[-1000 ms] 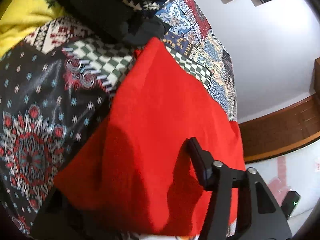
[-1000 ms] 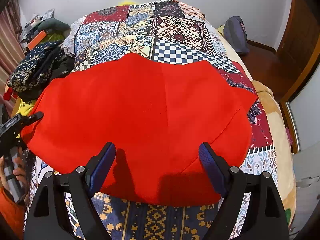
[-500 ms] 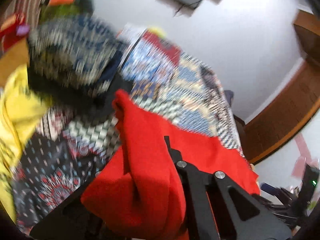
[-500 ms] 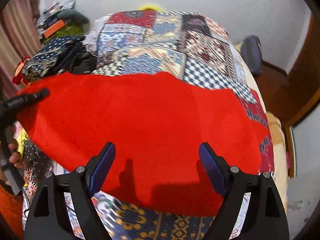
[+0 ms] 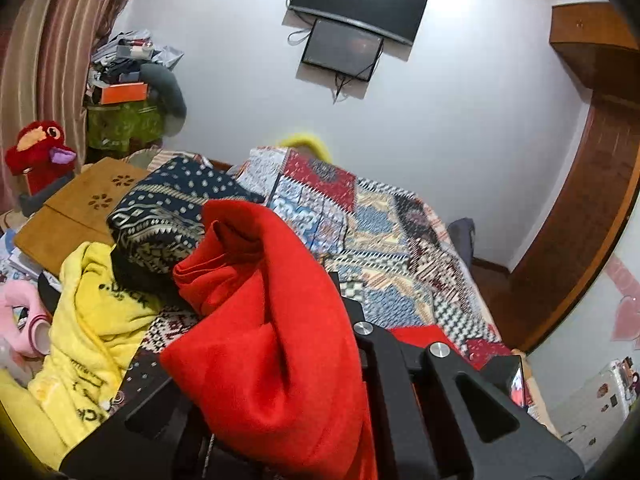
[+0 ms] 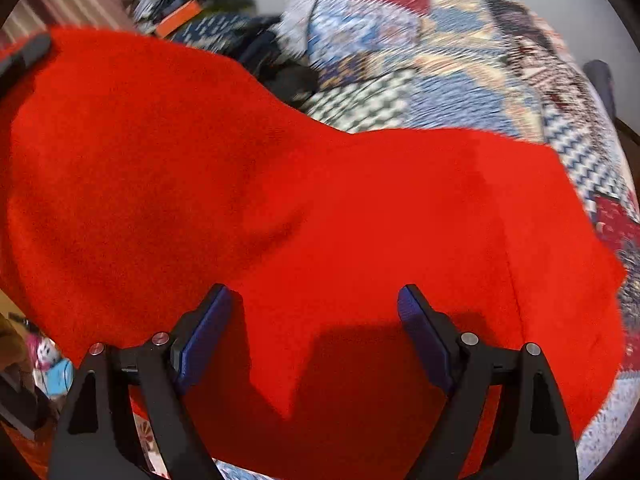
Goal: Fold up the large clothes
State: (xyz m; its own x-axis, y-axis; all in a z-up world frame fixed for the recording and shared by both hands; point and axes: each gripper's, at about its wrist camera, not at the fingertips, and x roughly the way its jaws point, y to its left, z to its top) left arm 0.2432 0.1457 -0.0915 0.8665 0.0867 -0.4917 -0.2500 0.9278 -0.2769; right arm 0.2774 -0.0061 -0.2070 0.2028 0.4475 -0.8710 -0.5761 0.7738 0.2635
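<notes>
A large red garment (image 6: 360, 208) lies spread over the patchwork bedspread (image 6: 460, 80). My left gripper (image 5: 304, 320) is shut on the red garment's left edge (image 5: 272, 320) and holds it lifted, bunched in folds over the fingers. In the right wrist view the left gripper's finger (image 6: 24, 56) shows at the raised top left corner of the cloth. My right gripper (image 6: 316, 320) is open and empty, hovering just above the garment's near edge.
A pile of clothes sits at the bed's left: a yellow garment (image 5: 92, 320) and a dark patterned one (image 5: 168, 208). A wooden lap tray (image 5: 76, 208), a red plush toy (image 5: 36, 152) and clutter stand beyond. A wall-mounted screen (image 5: 352, 20) and a wooden door frame (image 5: 580, 220) are behind.
My left gripper has closed on the garment's left edge and lifted it up off the bed. The right gripper has moved closer over the cloth and stayed open.
</notes>
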